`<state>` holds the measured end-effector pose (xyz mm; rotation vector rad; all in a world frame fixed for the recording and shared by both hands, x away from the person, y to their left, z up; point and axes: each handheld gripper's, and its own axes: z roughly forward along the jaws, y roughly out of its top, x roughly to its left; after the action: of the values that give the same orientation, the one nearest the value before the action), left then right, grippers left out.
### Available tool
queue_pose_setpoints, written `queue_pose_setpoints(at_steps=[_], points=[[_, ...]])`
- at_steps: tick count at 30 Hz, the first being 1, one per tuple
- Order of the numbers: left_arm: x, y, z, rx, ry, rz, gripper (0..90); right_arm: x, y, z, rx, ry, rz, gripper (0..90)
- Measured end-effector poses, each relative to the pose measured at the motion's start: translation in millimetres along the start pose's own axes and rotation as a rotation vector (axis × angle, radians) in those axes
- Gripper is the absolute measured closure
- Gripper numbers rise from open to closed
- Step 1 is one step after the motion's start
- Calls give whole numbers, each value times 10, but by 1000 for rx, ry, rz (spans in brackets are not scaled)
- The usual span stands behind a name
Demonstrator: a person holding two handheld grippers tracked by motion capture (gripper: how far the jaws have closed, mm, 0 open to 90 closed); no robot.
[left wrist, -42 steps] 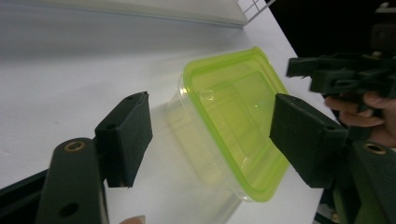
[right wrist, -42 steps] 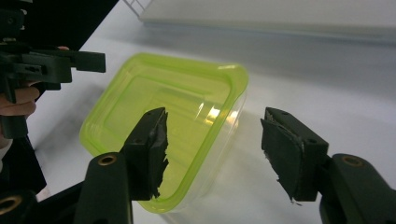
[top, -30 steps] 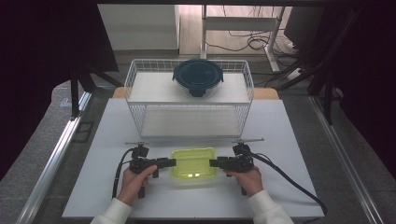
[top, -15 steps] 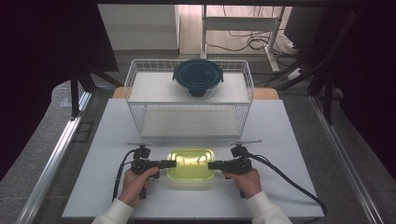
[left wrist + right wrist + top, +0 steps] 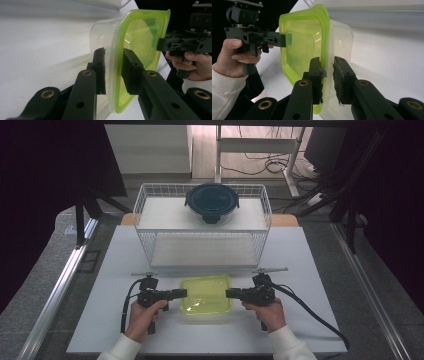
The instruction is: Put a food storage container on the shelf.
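Note:
A clear plastic container with a yellow-green lid [image 5: 206, 292] is at the near middle of the white table [image 5: 305, 255]. My left gripper [image 5: 184, 293] is clamped on its left rim and my right gripper [image 5: 229, 293] on its right rim. In the left gripper view the black jaws [image 5: 113, 51] stand either side of the lid's edge, with the container [image 5: 140, 37] turned on its side from that angle. In the right gripper view my jaws [image 5: 327, 60] pinch the opposite edge of the container [image 5: 302, 45]. A shadow lies under the container, which looks held just off the table.
A white wire basket [image 5: 150, 210] stands at the back of the table, with a dark round lidded bowl [image 5: 212, 200] on its upper shelf. Cables trail from both grippers toward the near edge. Metal rails run along the table's left and right sides.
Both grippers and the container between them have shifted slightly away from the person and a little upward; the grip on both rims looks unchanged.

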<state>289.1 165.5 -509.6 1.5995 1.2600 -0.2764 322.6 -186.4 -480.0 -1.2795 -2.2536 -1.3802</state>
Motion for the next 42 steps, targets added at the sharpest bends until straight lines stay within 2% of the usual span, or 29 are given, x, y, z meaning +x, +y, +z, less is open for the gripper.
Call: queue_pose_setpoints(at_steps=[3, 5, 8, 12, 22, 28, 35, 42], points=[[-43, 8, -31, -12, 0, 16, 747, 34, 15, -30, -10, -4, -11, 759], [-63, 17, -66, -23, -8, 13, 745, 91, 35, -55, -15, -13, -35, 757], [-110, 34, -119, -40, -18, 30, 747, 163, 65, -111, -38, 5, -57, 756], [-174, 45, -146, -45, -9, 54, 750, 186, 75, -144, -47, 4, -68, 758], [-247, 76, -240, -66, -27, 81, 750, 302, 116, -212, -68, 0, -118, 758], [-293, 92, -263, -72, -34, 94, 753, 339, 129, -260, -80, 5, -123, 758], [-381, 144, -312, -94, -36, 113, 751, 455, 193, -345, -93, -16, -167, 758], [-446, 216, -344, -106, -45, 127, 754, 481, 262, -406, -107, -15, -188, 759]])
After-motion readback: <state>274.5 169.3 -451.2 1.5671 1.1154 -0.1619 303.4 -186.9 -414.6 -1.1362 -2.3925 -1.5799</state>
